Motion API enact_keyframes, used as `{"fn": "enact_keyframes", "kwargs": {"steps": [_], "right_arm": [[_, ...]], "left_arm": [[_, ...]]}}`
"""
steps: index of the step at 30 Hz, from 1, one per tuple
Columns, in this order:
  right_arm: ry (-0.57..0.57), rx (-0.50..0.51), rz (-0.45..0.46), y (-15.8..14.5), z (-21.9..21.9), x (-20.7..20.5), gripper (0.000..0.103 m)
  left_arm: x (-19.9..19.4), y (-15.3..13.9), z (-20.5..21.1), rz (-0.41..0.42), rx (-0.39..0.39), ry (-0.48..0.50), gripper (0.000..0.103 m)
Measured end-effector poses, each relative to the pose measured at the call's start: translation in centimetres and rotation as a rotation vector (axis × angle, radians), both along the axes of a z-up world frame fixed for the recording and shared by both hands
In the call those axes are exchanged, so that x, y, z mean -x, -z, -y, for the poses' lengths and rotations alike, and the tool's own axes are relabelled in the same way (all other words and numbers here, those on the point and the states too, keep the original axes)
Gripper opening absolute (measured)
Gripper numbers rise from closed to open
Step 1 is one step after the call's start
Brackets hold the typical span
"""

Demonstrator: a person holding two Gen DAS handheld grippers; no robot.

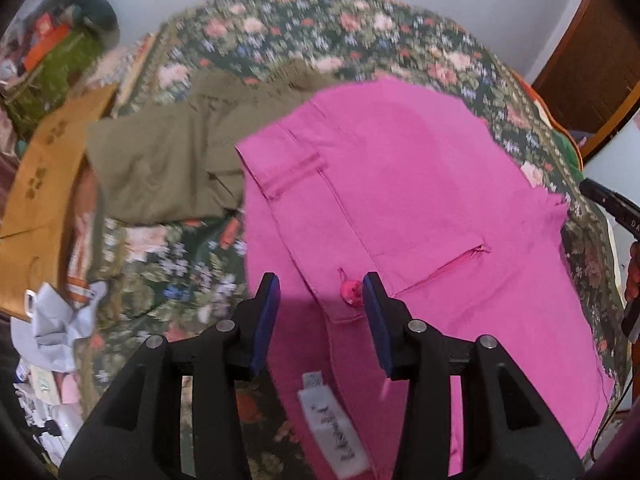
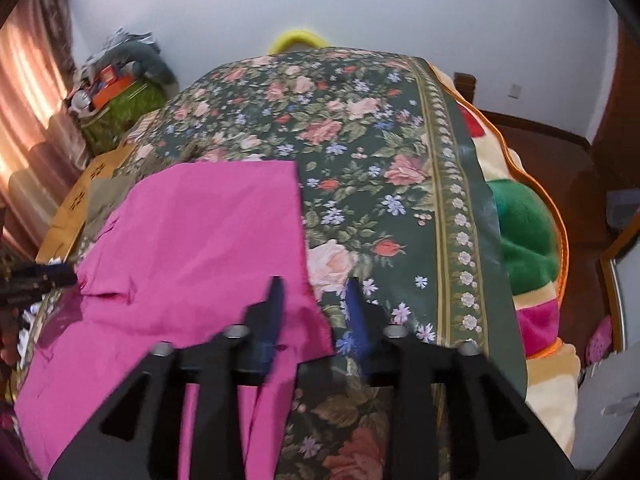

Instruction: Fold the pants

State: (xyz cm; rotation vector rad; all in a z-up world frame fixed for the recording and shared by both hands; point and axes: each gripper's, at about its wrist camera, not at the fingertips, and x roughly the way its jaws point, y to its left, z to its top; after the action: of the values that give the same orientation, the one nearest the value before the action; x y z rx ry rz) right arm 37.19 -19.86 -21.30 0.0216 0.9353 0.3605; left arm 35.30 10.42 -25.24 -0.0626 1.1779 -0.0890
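Note:
Bright pink pants (image 1: 400,184) lie folded on the floral bedspread (image 1: 320,40), waistband near me with a pink button (image 1: 350,292) and a white label (image 1: 332,428). My left gripper (image 1: 322,292) is open above the waistband, its blue pads either side of the button, holding nothing. In the right wrist view the pink pants (image 2: 192,248) fill the left half. My right gripper (image 2: 314,296) is open over their right edge, left pad above the cloth, right pad above the bedspread (image 2: 380,160). The left gripper's tip (image 2: 48,276) shows at the far left.
Olive-green pants (image 1: 168,160) lie folded behind the pink ones. A tan cardboard box (image 1: 44,184) and crumpled paper (image 1: 60,320) sit at the left. A colourful fleece blanket (image 2: 524,248) hangs off the bed's right side. Cluttered bins (image 2: 116,92) stand by the wall.

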Motion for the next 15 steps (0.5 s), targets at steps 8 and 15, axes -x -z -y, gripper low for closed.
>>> {"fn": "enact_keyframes", "kwargs": {"steps": [8, 15], "right_arm": [[-0.035, -0.02, -0.116, 3.7, -1.1, -1.5, 0.037], [-0.101, 0.02, -0.127, 5.4, -2.7, -1.8, 0.014]], "left_arm": [[-1.0, 1.5, 0.2, -0.035, 0.098, 0.013, 0.044], [-0.6, 0.9, 1.0, 0.018, 0.02, 0.061, 0.015]]}}
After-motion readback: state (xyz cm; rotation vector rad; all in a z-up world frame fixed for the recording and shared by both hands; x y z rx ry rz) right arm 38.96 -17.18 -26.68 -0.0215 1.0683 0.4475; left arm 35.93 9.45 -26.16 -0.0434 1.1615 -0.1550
